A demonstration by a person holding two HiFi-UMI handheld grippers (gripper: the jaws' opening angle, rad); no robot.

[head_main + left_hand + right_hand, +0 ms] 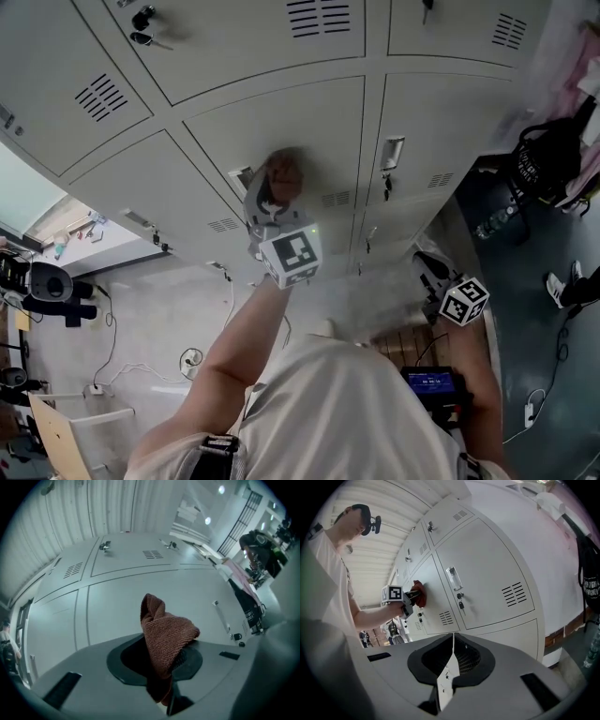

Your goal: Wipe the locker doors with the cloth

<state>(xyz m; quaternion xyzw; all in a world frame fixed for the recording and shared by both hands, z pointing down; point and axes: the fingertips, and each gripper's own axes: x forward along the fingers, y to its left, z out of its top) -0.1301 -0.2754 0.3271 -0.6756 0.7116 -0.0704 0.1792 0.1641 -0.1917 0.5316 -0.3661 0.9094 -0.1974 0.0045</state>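
A rust-brown knitted cloth (164, 637) is bunched between the jaws of my left gripper (161, 667), which is shut on it. In the head view the left gripper (274, 202) holds the cloth (284, 174) against a grey locker door (309, 131) in the middle row. The right gripper view shows the same cloth (418, 594) pressed on a door beside a latch. My right gripper (451, 641) hangs low and back from the lockers, its jaws shut with nothing in them; its marker cube (463, 300) shows at the lower right of the head view.
The lockers form a grey bank with vents (321, 16), latches and keys (390, 167). A black bag (548, 159) and pink fabric hang at the right end. A bottle (494, 223) stands on the dark floor. A wooden chair (70, 427) is at the lower left.
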